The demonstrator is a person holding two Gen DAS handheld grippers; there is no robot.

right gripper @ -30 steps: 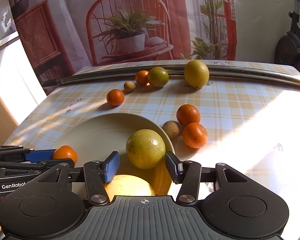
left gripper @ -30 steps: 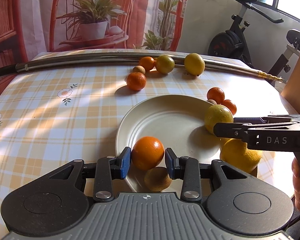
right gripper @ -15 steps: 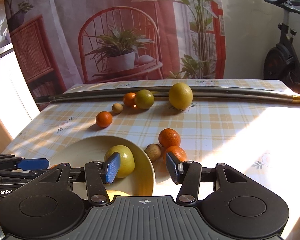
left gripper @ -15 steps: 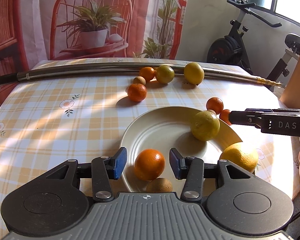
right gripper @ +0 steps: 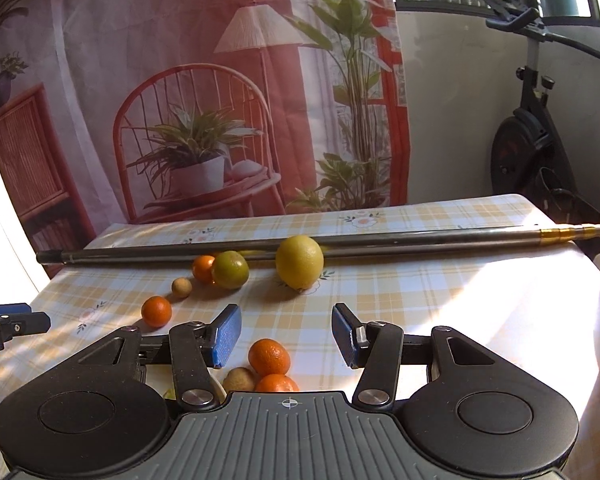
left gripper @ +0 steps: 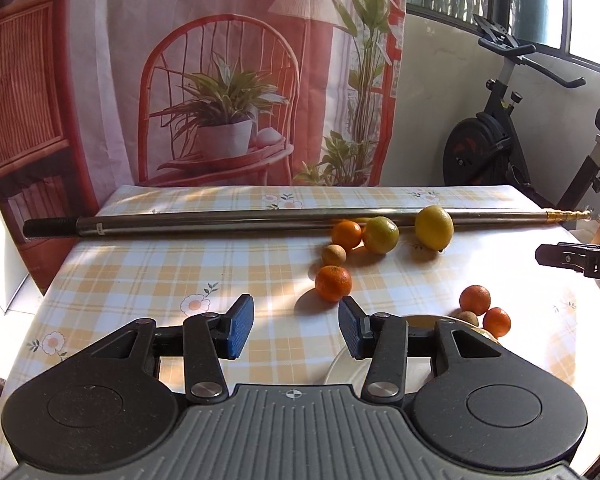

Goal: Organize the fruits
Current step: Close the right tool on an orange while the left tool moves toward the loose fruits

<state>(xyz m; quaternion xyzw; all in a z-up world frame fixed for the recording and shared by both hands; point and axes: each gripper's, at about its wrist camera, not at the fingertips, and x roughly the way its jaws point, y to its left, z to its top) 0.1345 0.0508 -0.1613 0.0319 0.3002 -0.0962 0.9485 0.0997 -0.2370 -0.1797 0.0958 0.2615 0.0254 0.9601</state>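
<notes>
My left gripper (left gripper: 296,328) is open and empty above the checked table, with the white plate (left gripper: 342,368) mostly hidden under its right finger. Ahead lie an orange (left gripper: 333,283), a small brown fruit (left gripper: 333,255), a second orange (left gripper: 346,235), a green-yellow citrus (left gripper: 381,235) and a yellow lemon (left gripper: 434,227). Two more oranges (left gripper: 475,300) sit right of the plate. My right gripper (right gripper: 286,336) is open and empty, with an orange (right gripper: 269,357), another orange (right gripper: 276,384) and a brown fruit (right gripper: 239,379) just below its fingers. The lemon (right gripper: 299,262) lies ahead.
A long metal pole (left gripper: 220,222) lies across the far side of the table, behind the fruit. A printed curtain hangs past the far edge. An exercise bike (left gripper: 500,136) stands at the right. The table's right half is in bright sun (right gripper: 480,300).
Both grippers have drawn back and up from the plate. The fruits on it have dropped out of view. Both stay open and empty.
</notes>
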